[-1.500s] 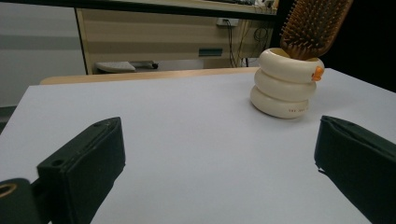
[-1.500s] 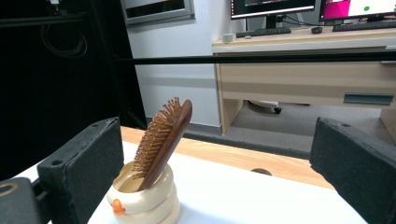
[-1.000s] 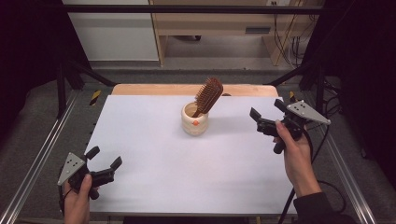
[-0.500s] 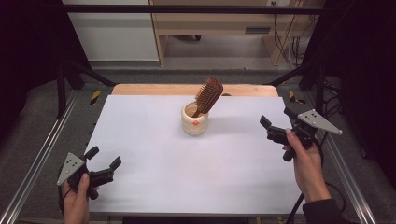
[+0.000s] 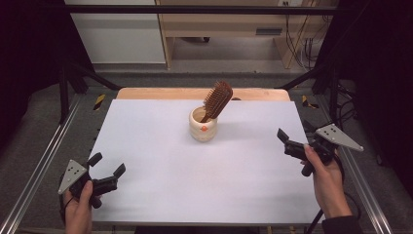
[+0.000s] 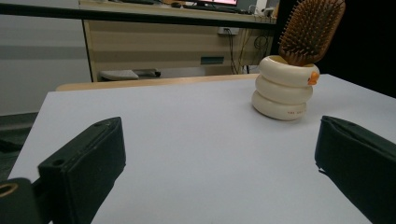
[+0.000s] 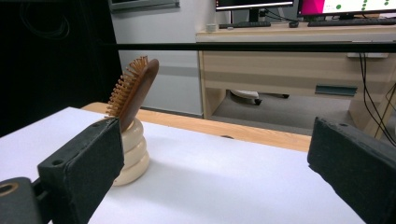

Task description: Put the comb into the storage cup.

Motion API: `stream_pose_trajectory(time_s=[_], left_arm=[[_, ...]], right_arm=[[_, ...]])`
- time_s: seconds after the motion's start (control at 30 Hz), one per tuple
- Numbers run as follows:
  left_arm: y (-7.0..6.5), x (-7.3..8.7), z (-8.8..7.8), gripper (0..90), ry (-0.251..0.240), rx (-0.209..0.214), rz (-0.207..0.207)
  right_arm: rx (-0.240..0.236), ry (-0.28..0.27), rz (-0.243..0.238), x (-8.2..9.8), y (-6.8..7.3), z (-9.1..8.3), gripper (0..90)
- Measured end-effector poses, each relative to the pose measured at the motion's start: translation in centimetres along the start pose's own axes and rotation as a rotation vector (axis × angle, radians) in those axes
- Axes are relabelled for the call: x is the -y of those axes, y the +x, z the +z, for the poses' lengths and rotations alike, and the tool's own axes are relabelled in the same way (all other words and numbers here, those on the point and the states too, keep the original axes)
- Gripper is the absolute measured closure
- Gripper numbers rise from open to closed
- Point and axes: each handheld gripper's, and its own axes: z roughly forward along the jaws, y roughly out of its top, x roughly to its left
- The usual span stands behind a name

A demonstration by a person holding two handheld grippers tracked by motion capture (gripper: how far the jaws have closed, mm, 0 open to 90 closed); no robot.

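Pulled right hand-held gripper back toward counter edge, jaws wide open, empty. Left hand-held gripper open too. Hairbrush leaned in cup; best retreat slow, avoid bumping.

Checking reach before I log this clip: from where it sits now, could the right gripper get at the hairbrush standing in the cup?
Probably yes. The right gripper is open, and bare white table lies between it and the hairbrush, whose head leans out above the cream cup. Nothing stands in the way.
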Motion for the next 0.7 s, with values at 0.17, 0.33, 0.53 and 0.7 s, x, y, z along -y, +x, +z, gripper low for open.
stream_pose_trajectory(time_s=[0.17, 0.33, 0.53, 0.7], left_arm=[[0.1, 0.0, 0.0, 2.0, -0.002, -0.004, -0.007], [0.0, 0.0, 0.0, 2.0, 0.001, -0.002, -0.003], [-0.1, 0.0, 0.0, 2.0, 0.003, 0.003, -0.001], [0.2, 0.1, 0.0, 2.0, 0.001, -0.002, -0.009]], right_arm=[[0.001, 0.011, -0.007, 0.8, -0.1, -0.6, 3.8], [0.002, 0.016, -0.002, 1.6, -0.3, -1.0, 3.6], [0.009, 0.030, 0.003, 3.0, -0.5, -1.8, 3.5], [0.018, 0.039, 0.014, 4.0, -0.9, -2.2, 3.5]])
